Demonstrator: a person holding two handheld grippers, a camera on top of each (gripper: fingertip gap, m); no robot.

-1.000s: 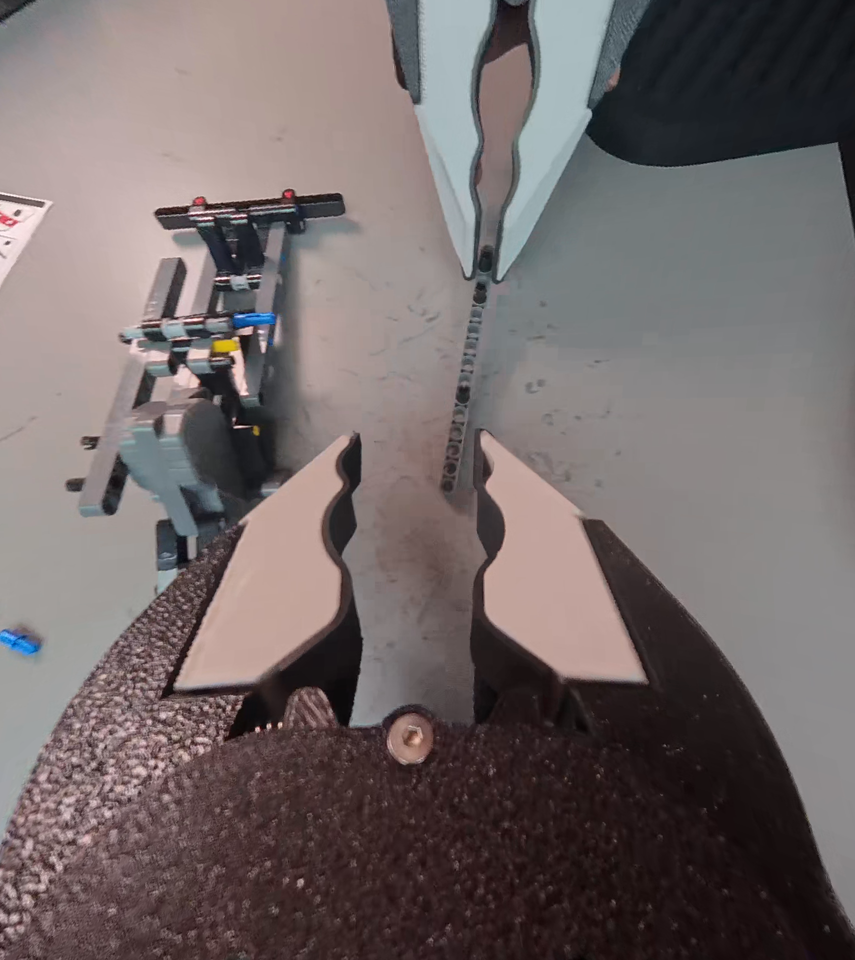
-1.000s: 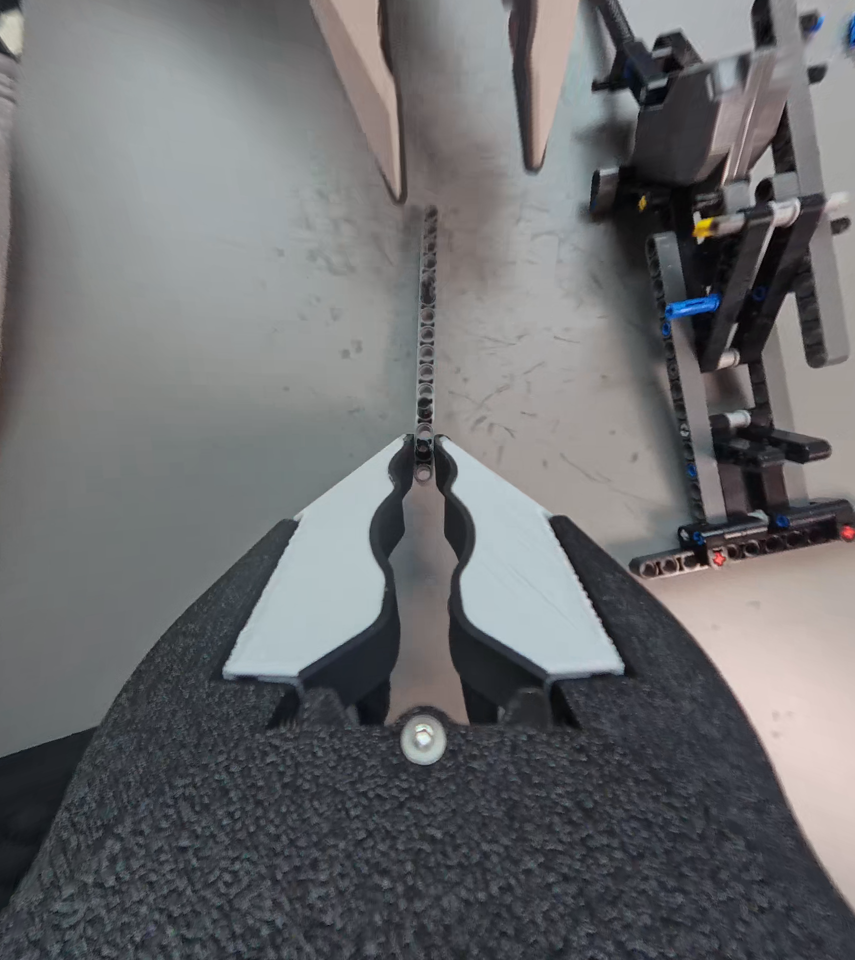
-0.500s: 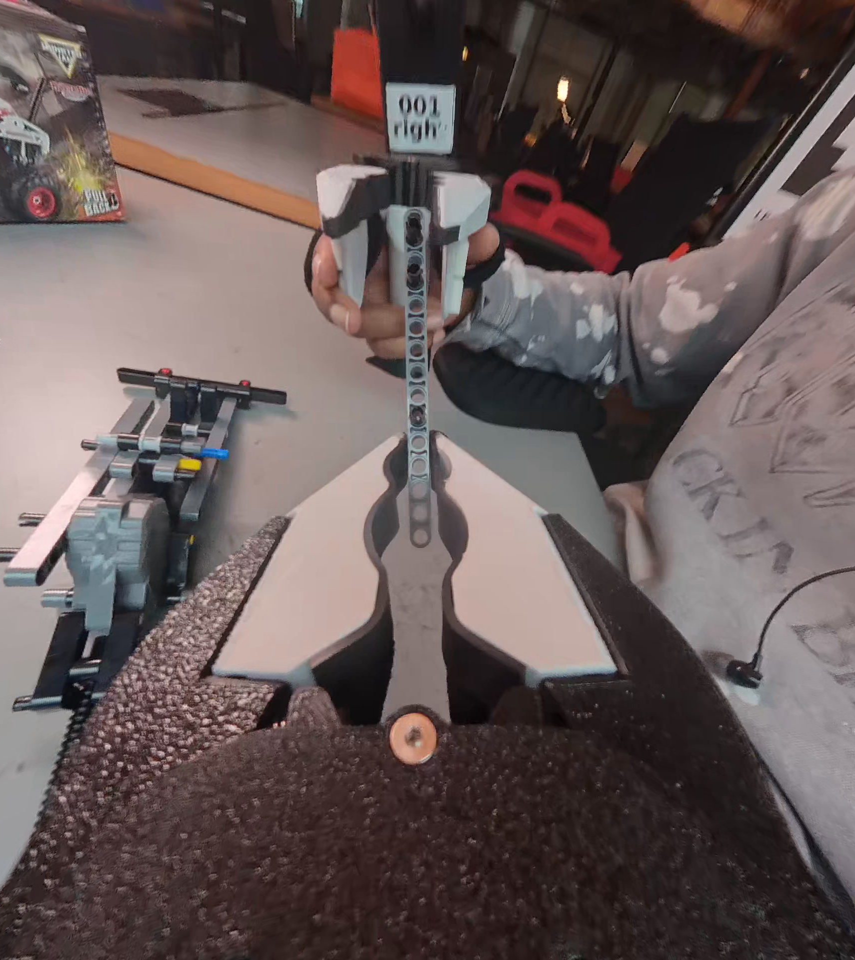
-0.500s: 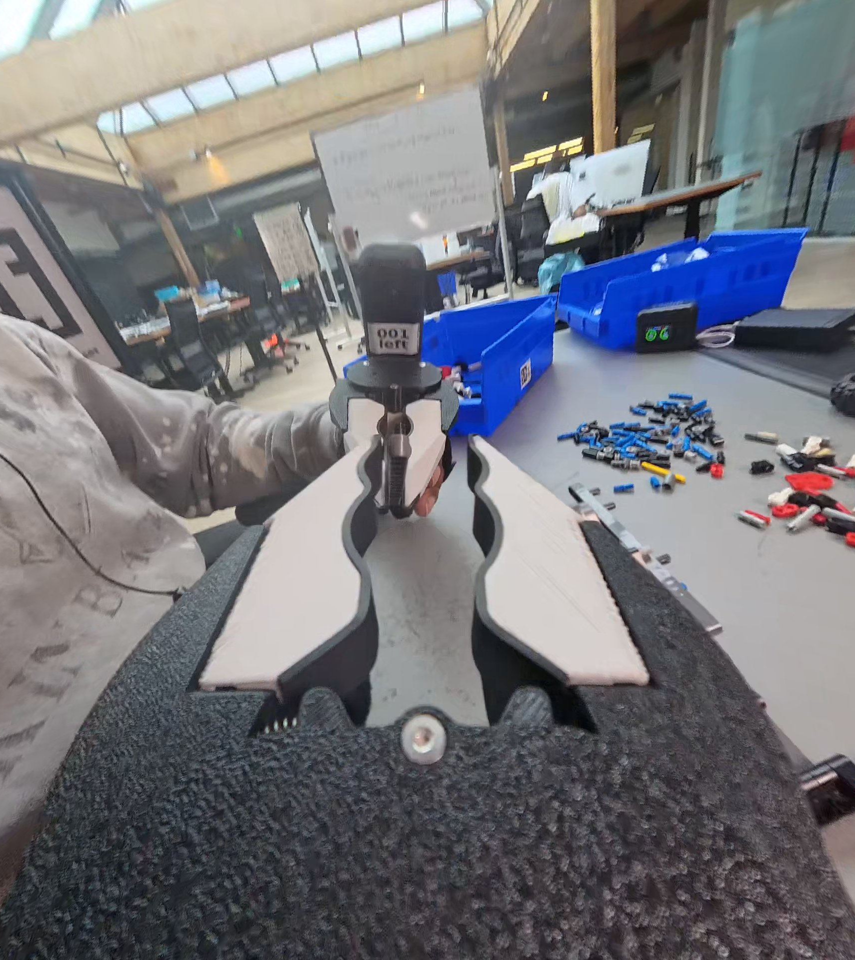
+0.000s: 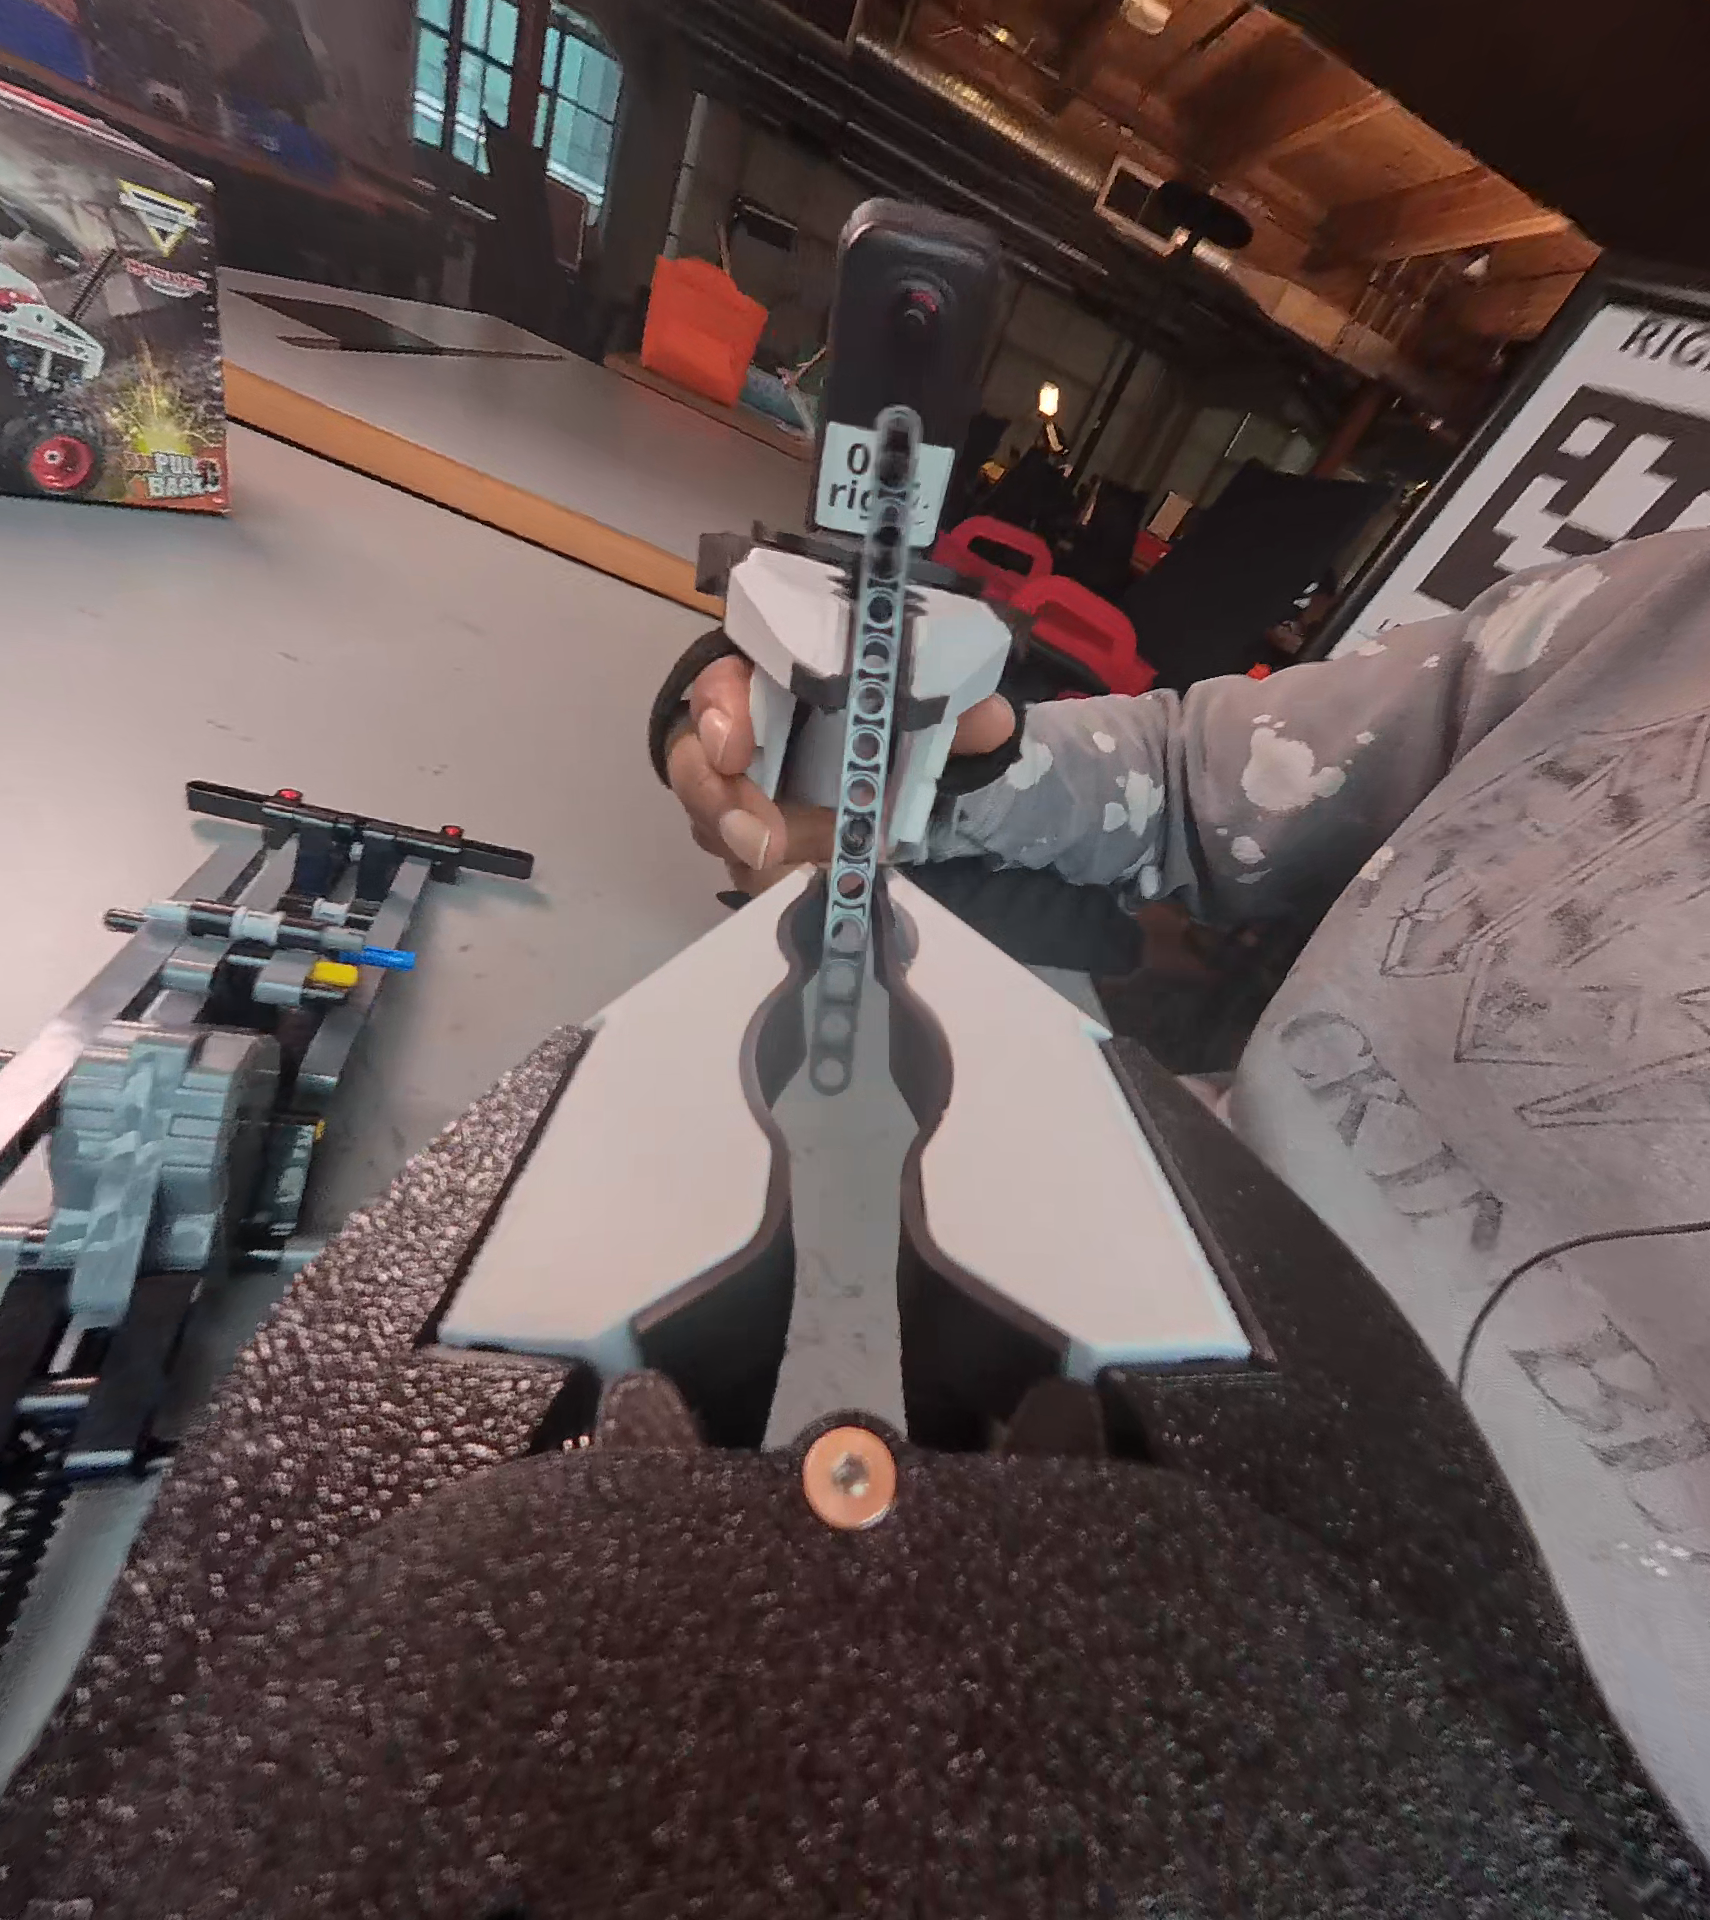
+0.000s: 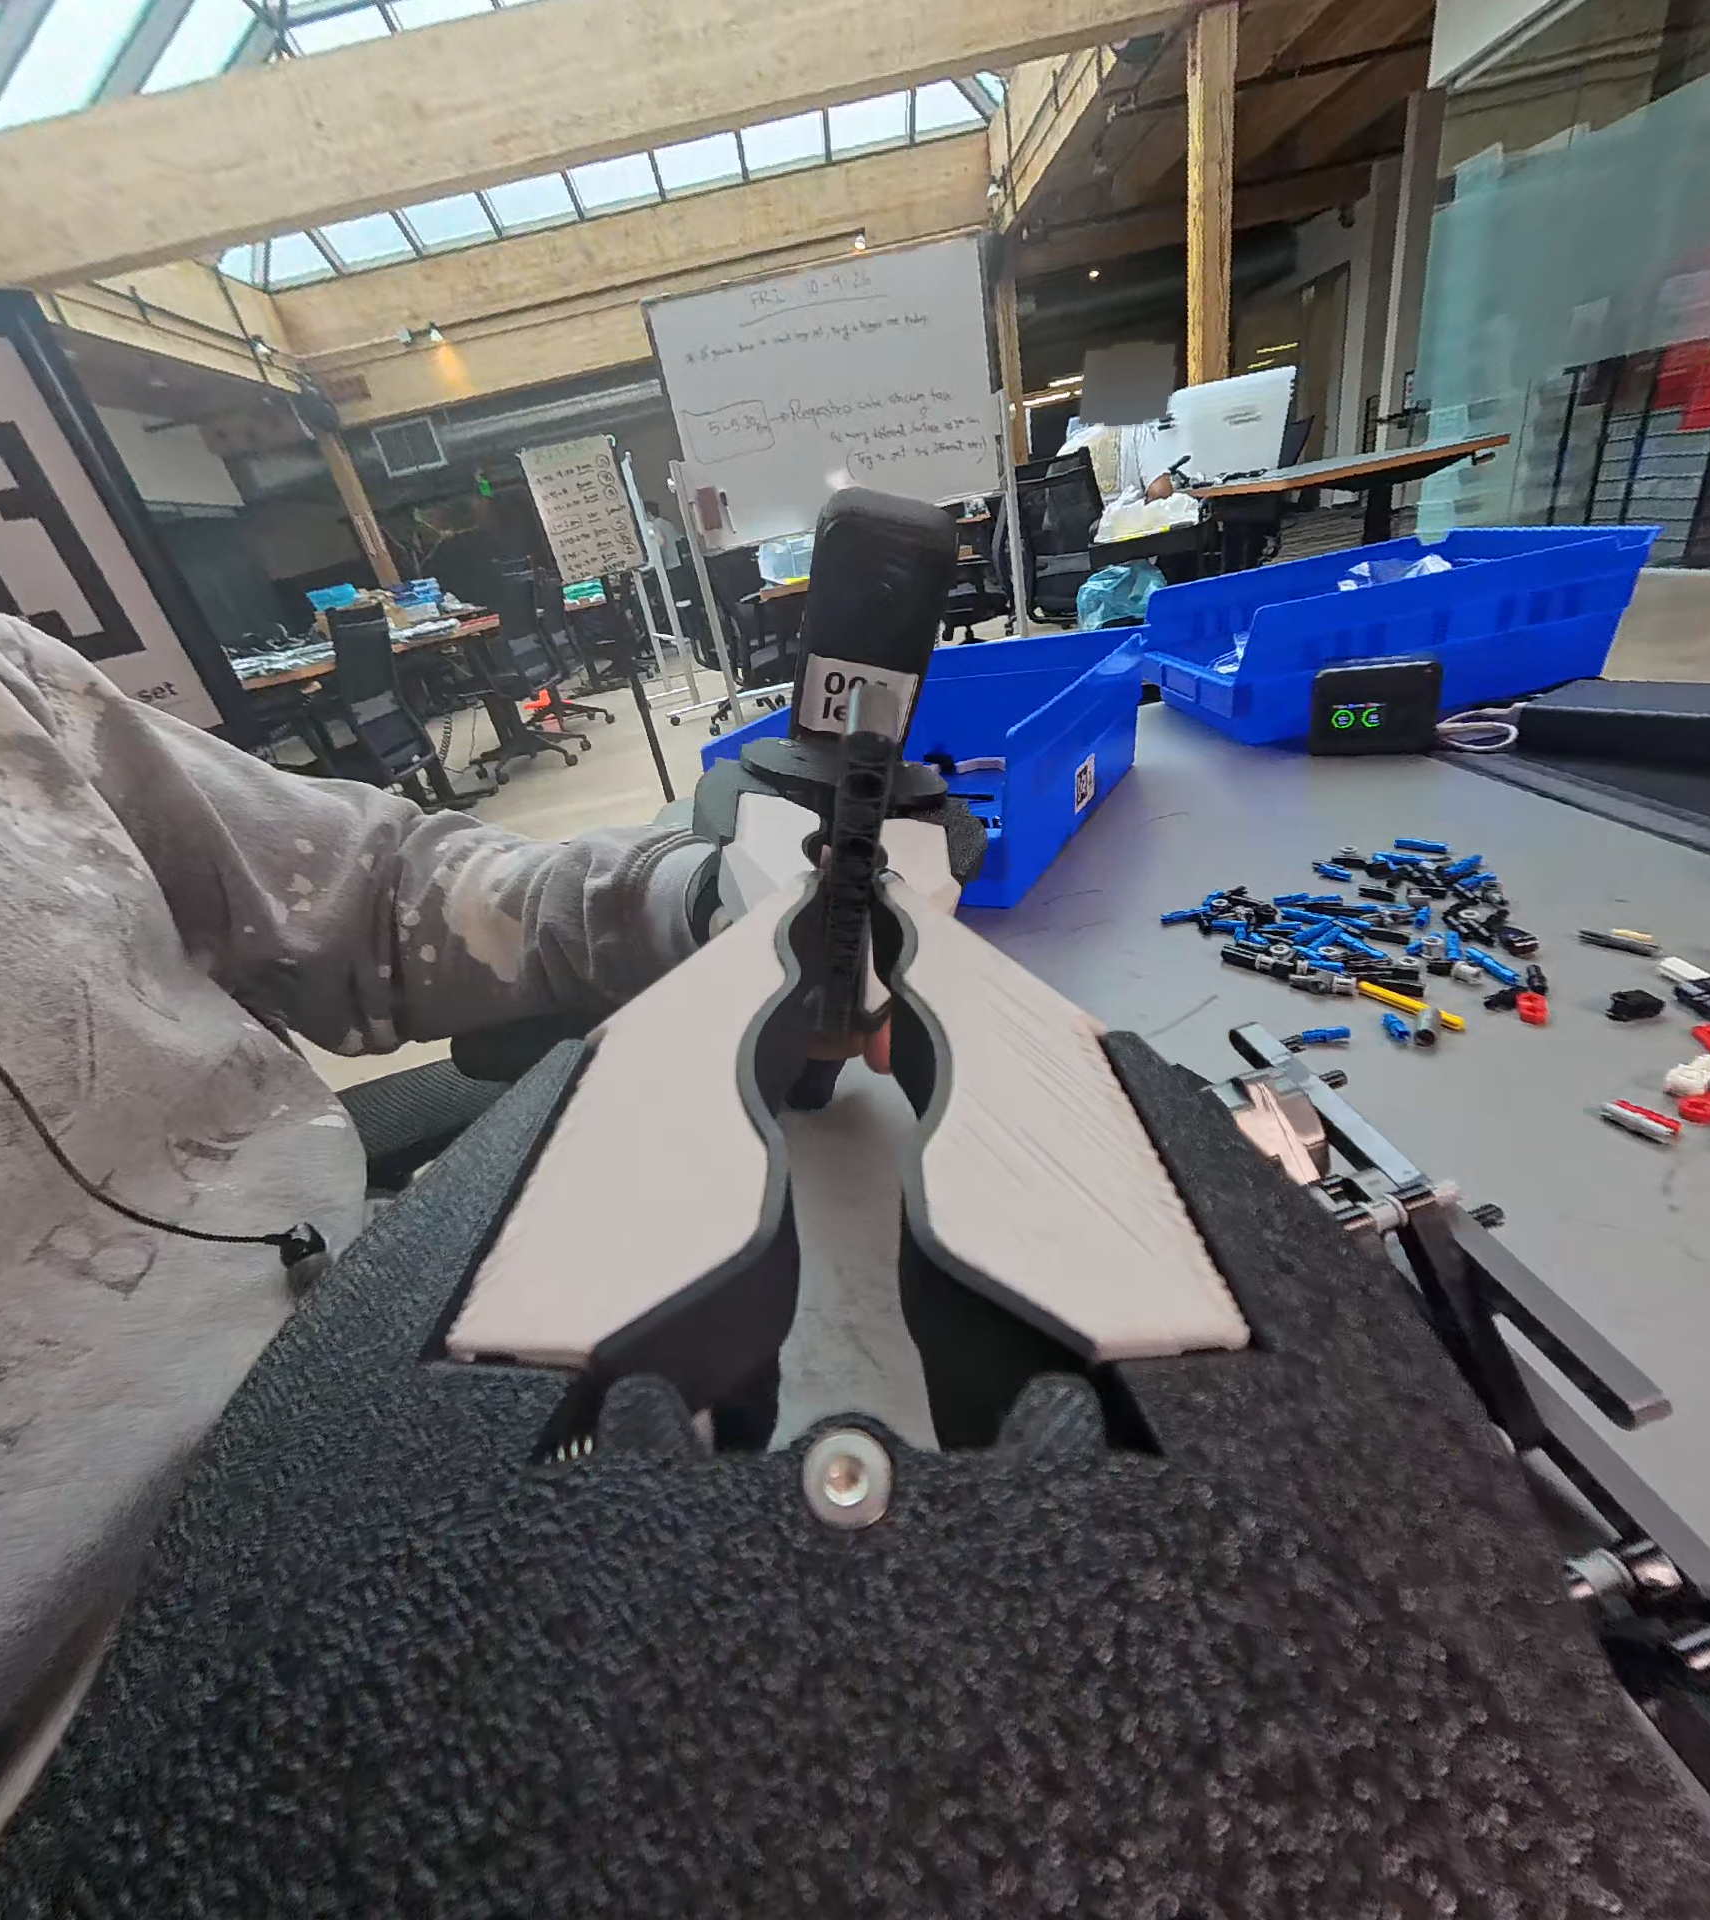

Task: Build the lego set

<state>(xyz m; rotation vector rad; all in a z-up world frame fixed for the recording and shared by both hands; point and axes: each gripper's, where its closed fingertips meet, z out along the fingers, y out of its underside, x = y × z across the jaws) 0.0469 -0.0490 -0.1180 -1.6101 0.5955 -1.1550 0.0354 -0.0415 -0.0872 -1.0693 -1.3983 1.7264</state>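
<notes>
while the long grey beam (image 5: 856,831) stands with its long axis running from 6 to 12 o'clock, the left gripper (image 5: 846,914) pinches its lower end, and the right gripper (image 6: 846,925), facing it, looks pinched on the same beam, with the frame (image 5: 176,1049) at 9 o'clock.

Blue bins (image 6: 1391,623), whiteboard (image 6: 820,384)

Left gripper (image 5: 846,914) with pale grey fingers closed on a long grey holed lego beam (image 5: 866,748) held upright, right gripper (image 5: 856,707) facing it behind the beam, grey-and-black part-built lego chassis (image 5: 165,1091) left on the grey table (image 5: 363,675), printed truck box (image 5: 51,332) behind
</notes>
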